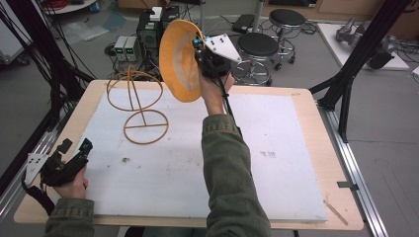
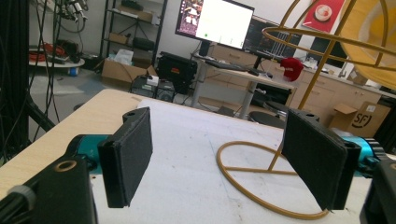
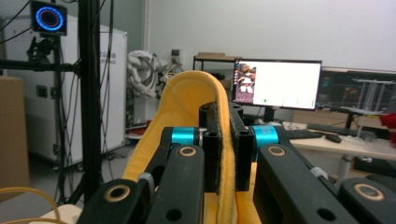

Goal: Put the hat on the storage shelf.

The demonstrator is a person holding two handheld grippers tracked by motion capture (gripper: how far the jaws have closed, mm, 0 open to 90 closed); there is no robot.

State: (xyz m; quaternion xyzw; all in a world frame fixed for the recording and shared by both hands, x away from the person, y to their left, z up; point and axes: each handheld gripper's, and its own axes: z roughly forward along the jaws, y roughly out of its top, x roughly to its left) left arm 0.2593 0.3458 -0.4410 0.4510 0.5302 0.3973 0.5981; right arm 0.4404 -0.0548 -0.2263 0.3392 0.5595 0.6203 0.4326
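Observation:
A round yellow hat [image 1: 179,59] hangs on edge in the air above the table's far side. My right gripper [image 1: 203,55] is shut on its rim; in the right gripper view the yellow brim [image 3: 223,154] is pinched between the two jaws. A yellow wire stand [image 1: 138,101] with a ring base and a hoop top rests on the white board to the left of the hat. My left gripper [image 1: 74,148] stands open near the table's front left edge, nothing between its jaws, pointing toward the stand [image 2: 280,154].
The white board [image 1: 276,163] covers most of the wooden table [image 1: 309,98]. Black frame posts [image 1: 356,59] stand at the right and left sides. Stools [image 1: 257,47] and electronics boxes sit on the floor beyond the far edge.

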